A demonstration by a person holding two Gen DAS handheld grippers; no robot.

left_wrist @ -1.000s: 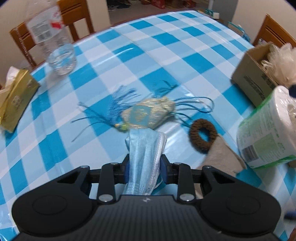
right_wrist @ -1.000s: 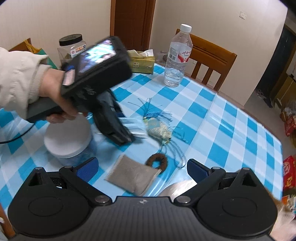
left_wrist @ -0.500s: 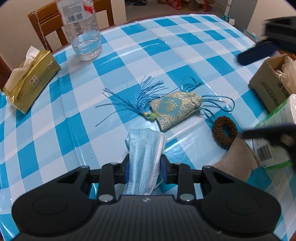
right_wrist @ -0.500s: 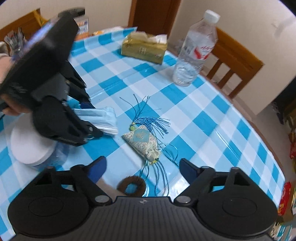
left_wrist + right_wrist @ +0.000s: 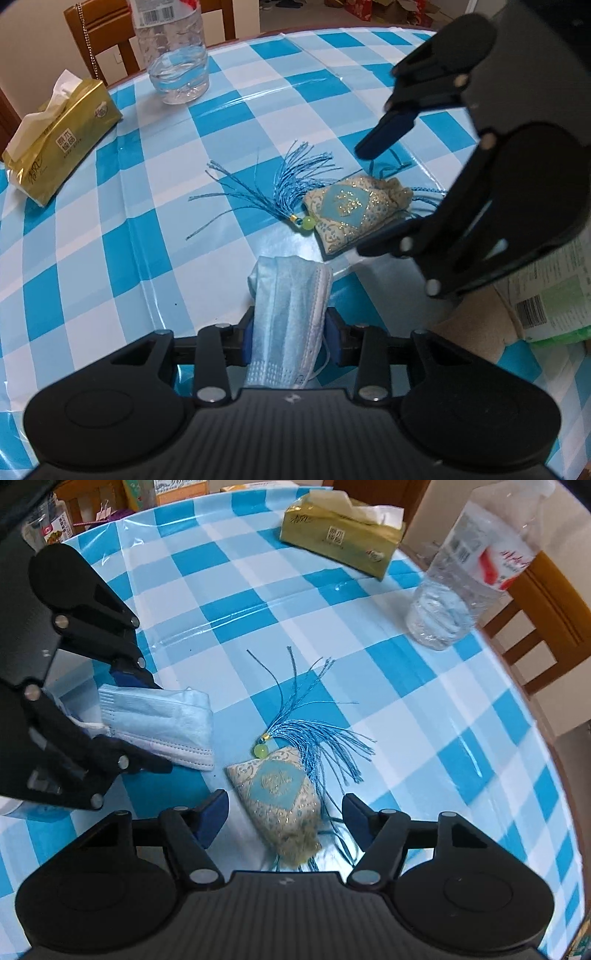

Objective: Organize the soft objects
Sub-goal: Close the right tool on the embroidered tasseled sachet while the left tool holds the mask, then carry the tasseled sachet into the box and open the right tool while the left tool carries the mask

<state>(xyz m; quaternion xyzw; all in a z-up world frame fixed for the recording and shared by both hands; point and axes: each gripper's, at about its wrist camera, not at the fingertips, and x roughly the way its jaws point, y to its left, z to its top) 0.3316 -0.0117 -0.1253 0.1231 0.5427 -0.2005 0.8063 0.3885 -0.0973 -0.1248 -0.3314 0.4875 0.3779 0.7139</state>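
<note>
On the checked bench (image 5: 436, 716), a gold tissue pack (image 5: 338, 535) with tissues poking out of its slot and a clear water bottle (image 5: 465, 576) holding a little water stand near one edge. The left gripper (image 5: 290, 334) has a folded blue face mask (image 5: 291, 306) between its jaws, which have just been easing apart, though the pads still touch it. Toward the middle, the right gripper (image 5: 284, 819) straddles the tasselled sachet (image 5: 282, 797), its jaws apart and just closing in, not touching it.

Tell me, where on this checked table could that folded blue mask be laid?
Bare cloth lies between the gold tissue pack, clear water bottle and the tasselled embroidered sachet. It is crowded beside the sachet, where the right gripper straddles it near the left gripper's mask.
</note>
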